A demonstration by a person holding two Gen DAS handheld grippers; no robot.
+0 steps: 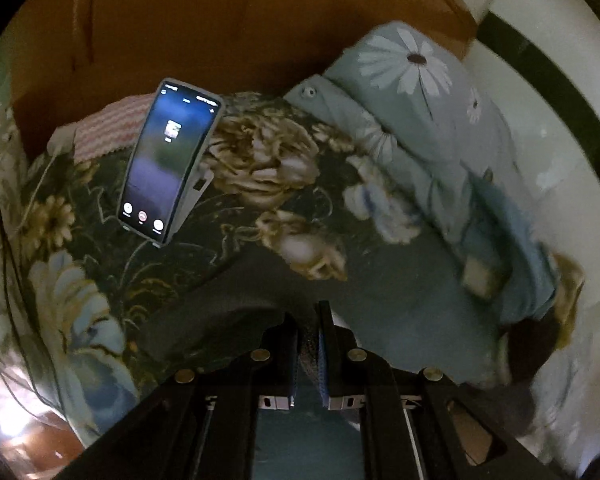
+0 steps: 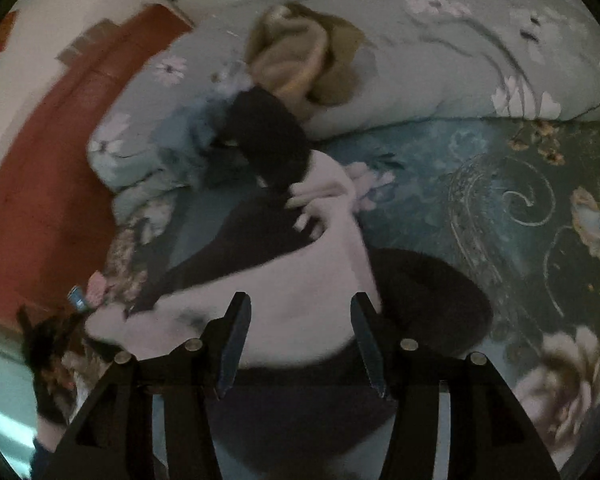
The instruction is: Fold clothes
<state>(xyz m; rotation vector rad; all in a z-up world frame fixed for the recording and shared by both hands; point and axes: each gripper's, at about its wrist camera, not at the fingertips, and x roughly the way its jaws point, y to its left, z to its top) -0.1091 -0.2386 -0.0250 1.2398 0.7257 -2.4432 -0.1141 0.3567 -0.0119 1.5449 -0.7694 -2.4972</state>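
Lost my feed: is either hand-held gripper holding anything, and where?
Left hand-held gripper pinches an edge fold of the dark garment. Right hand-held gripper is open, holding nothing.

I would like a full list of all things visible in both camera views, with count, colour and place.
phone: one, grey case, screen lit, propped on the bedspread
bedspread: one, dark floral, covers the bed
quilt: one, pale blue with daisies, bunched at the bed edge
striped cloth: one, pink and white, behind the phone
dark garment: one, under the right tool
white garment: one, across the dark garment
tan garment: one, on the quilt
left tool: shut on dark fabric
right tool: open, above the white garment
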